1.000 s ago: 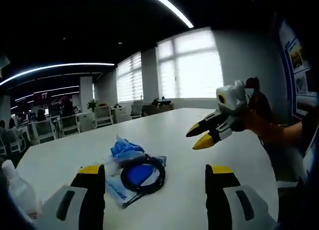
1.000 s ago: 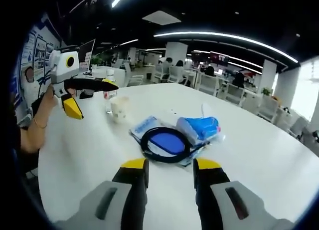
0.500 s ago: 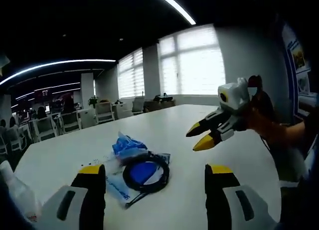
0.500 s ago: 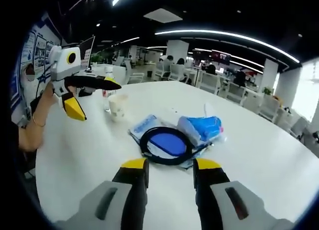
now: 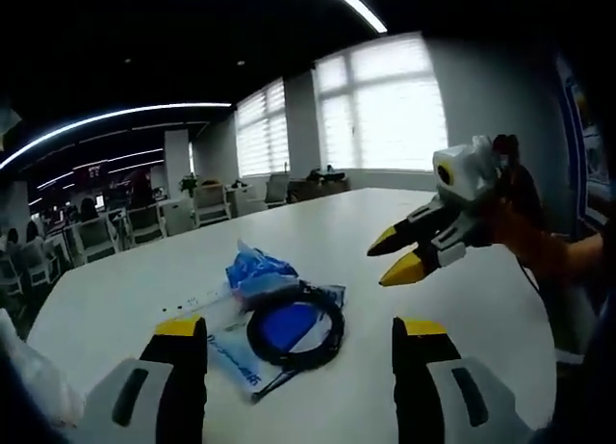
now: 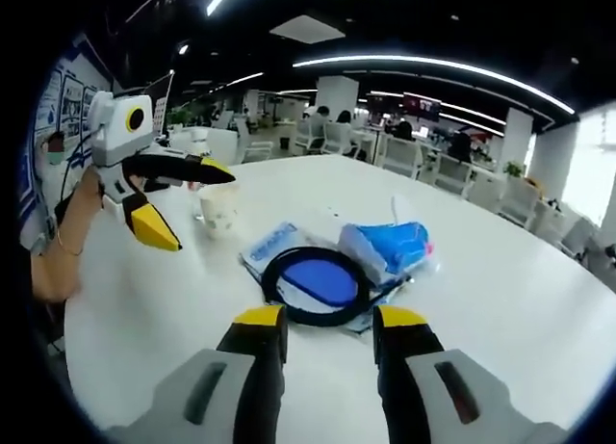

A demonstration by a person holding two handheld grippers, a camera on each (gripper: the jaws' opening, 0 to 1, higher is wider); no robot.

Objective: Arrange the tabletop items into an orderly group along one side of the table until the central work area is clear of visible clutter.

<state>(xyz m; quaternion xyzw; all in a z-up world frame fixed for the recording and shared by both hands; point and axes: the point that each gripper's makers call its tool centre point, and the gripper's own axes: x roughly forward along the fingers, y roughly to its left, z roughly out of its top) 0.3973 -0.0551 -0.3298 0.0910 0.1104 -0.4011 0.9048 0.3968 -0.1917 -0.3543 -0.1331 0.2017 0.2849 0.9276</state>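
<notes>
Nothing is looking sorted yet: the black cable coil (image 6: 320,285) is lying mid-table on a blue packet (image 6: 327,275), a paper cup (image 6: 218,210) standing beyond it, while both the left gripper (image 5: 298,340) and right gripper (image 6: 327,333) are hovering near the coil, jaws parted and empty.

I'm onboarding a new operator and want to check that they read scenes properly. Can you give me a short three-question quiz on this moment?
1. True or false: the black cable coil lies on the blue packet.
2. What stands nearest the left tool in the right gripper view? A) paper cup B) stapler C) laptop
3. Fill in: the right tool holds ____.

Key: 1 true; 2 A; 3 nothing.
</notes>
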